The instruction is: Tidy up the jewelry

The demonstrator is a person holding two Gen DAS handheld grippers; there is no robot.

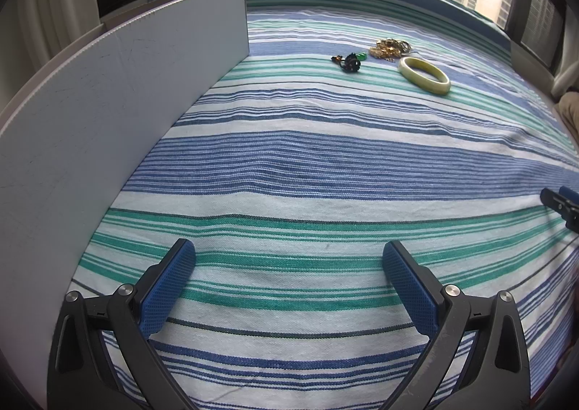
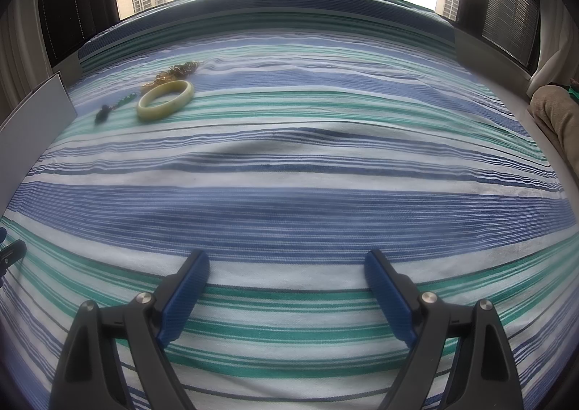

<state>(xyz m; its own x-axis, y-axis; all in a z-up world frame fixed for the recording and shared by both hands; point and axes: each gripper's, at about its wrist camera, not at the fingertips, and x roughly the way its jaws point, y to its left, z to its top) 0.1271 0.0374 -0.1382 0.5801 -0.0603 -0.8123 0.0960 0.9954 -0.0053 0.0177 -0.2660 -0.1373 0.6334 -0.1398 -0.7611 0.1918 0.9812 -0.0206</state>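
Note:
A pale cream bangle (image 1: 424, 74) lies on the striped cloth (image 1: 307, 164), far ahead. Behind it is a heap of gold chains (image 1: 389, 47). Left of it lies a small dark piece with green beads (image 1: 349, 60). In the right wrist view the bangle (image 2: 165, 100), the gold chains (image 2: 177, 71) and the dark beaded piece (image 2: 114, 108) sit at the upper left. My left gripper (image 1: 289, 258) is open and empty, low over the cloth. My right gripper (image 2: 287, 265) is open and empty too, far from the jewelry. The right gripper's tip (image 1: 562, 203) shows at the left view's right edge.
A tall grey-white box wall (image 1: 119, 102) stands along the left of the cloth; it also shows in the right wrist view (image 2: 36, 113). A window with tower blocks is behind. A beige cushion (image 2: 559, 120) lies at the right edge. The cloth has a fold (image 2: 275, 142) mid-way.

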